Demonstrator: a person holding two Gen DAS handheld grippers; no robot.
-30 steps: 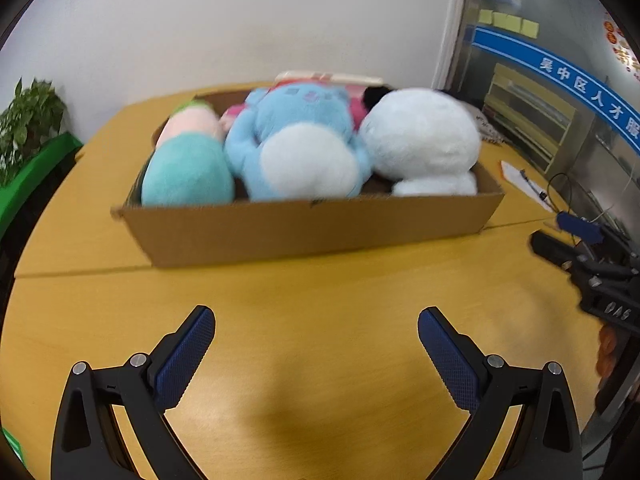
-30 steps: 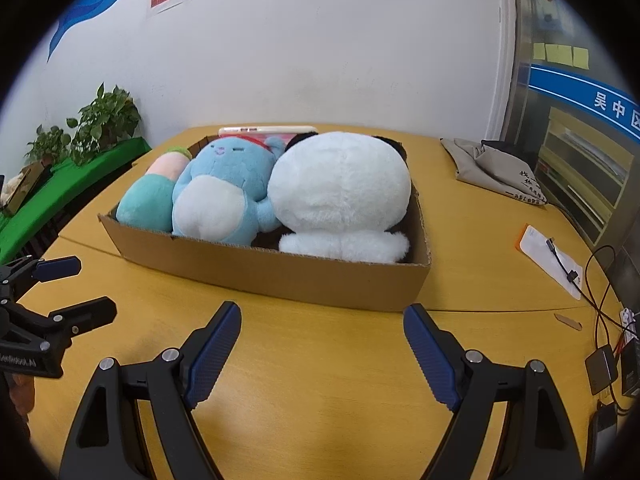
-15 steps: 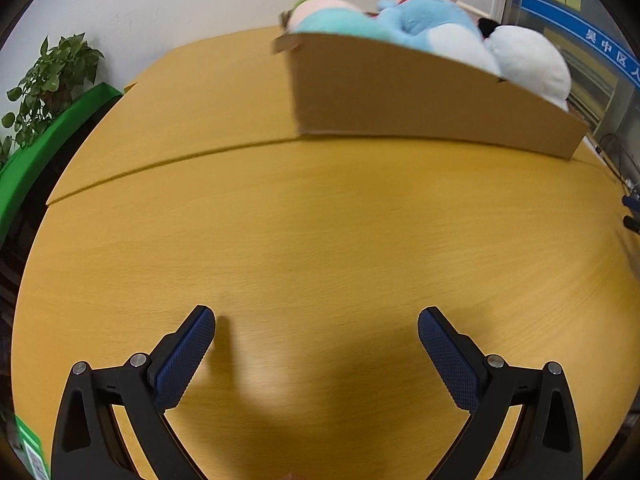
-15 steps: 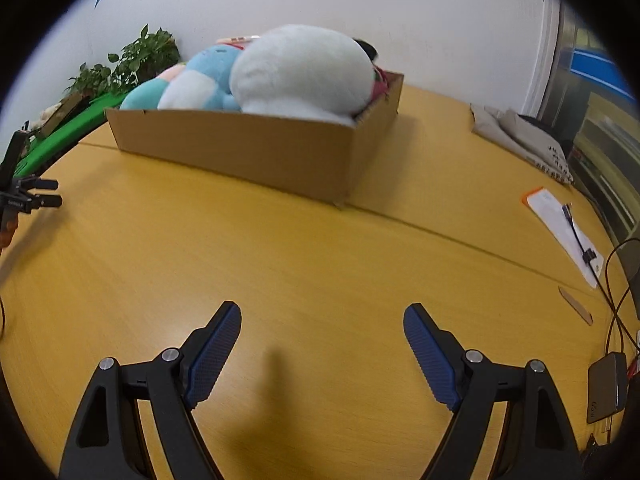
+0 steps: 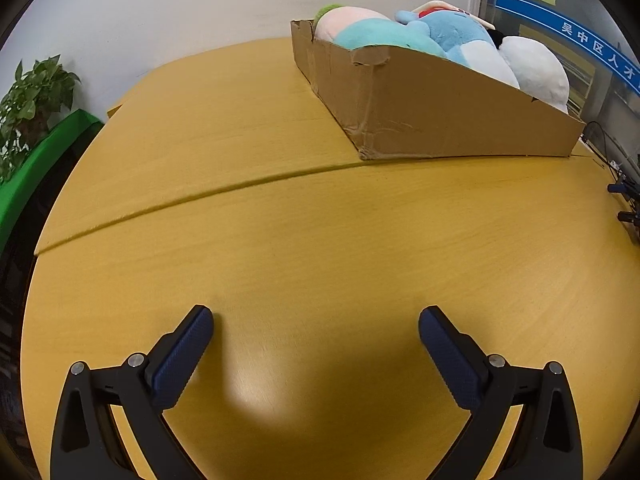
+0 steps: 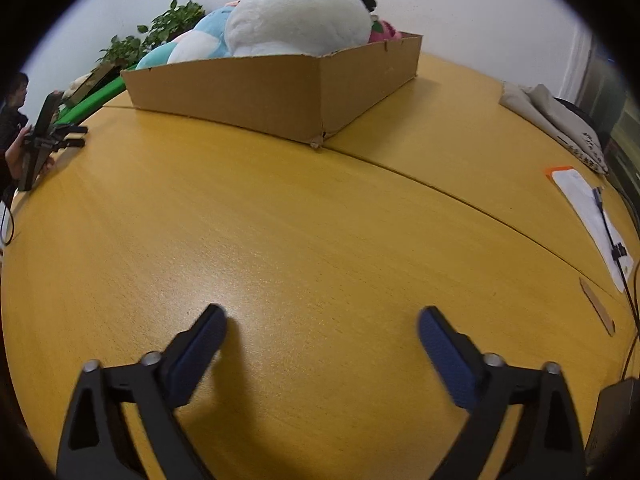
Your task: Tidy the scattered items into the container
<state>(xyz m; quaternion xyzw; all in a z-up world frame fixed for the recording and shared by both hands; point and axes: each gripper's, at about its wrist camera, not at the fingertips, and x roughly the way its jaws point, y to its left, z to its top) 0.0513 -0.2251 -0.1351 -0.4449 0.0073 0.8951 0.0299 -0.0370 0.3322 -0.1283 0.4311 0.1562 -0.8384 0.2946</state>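
- Both grippers have dropped low toward the table (image 5: 280,208) since 1 second ago, so the cardboard box (image 5: 452,120), which then sat square ahead of each, now lies far up and off to one side in both views.
- Left gripper (image 5: 316,322): its 2 fingers (image 5: 182,356) are spread wide with only bare wood between them; they grip nothing.
- From the left wrist view the box sits well apart from the fingers, ahead and to the right, its near corner pointing back toward the camera.
- Right gripper (image 6: 322,322): its 2 fingers (image 6: 448,356) are likewise spread wide and hold nothing.
- From the right wrist view the box (image 6: 280,92) lies well ahead and to the left of the fingers.
- Inside the box rest plush toys: a white plush (image 6: 296,20), a blue plush (image 5: 456,36) beside it, and a teal and pink plush (image 5: 360,28) at the far end; all rise above the rim.
- On the table to the right, a white sheet (image 6: 592,216) with a cable across it lies well apart from the box, and a beige cloth (image 6: 552,116) sits beyond it.
- Potted plants (image 5: 28,96) stand past the table's left edge.
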